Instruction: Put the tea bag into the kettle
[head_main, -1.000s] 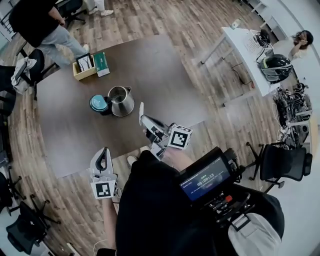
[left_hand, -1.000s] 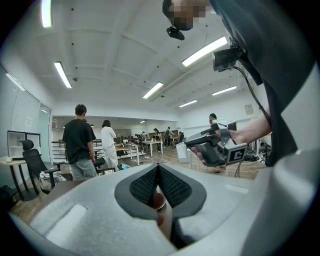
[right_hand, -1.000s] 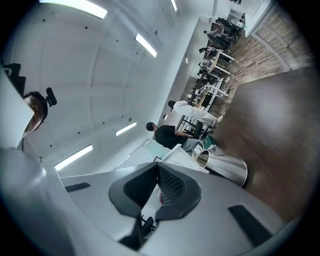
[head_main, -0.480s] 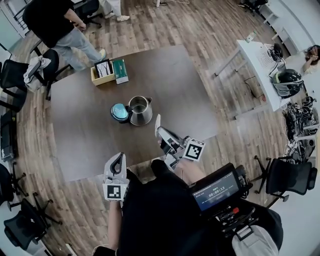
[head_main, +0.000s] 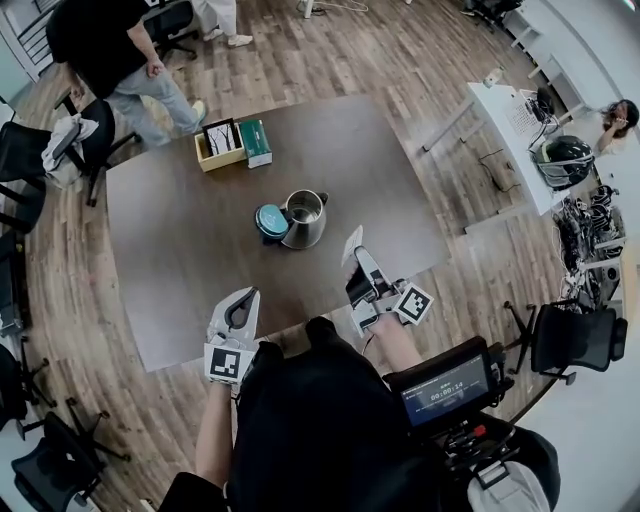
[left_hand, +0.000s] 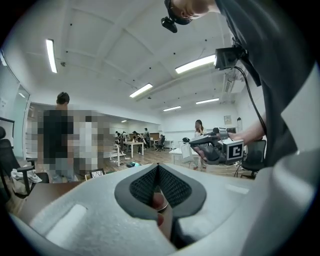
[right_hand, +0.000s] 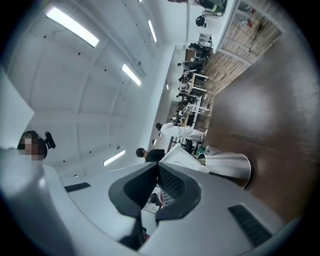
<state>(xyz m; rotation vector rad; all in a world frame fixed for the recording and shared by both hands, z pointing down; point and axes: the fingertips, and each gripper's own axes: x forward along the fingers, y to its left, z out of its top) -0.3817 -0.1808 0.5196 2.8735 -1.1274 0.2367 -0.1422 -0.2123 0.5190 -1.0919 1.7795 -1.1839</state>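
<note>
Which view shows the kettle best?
The head view: the whole kettle, open top too, on the table. The right gripper view shows it sideways, partly behind the tea bag. Left gripper view: can't make it out.

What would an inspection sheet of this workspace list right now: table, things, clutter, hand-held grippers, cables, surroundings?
Surface: dark brown square table.
Job's things: open steel kettle, upright mid-table; white paper tea bag, held over the table's near edge, not yet in the kettle.
Clutter: round teal lid beside the kettle; yellow open box and green box at the far edge.
Grippers: left hand-held gripper shut, empty; right hand-held gripper shut on the tea bag.
Cables: what looks like a cable tangle off to the right.
Surroundings: wood-plank floor, black office chairs, standing person.
</note>
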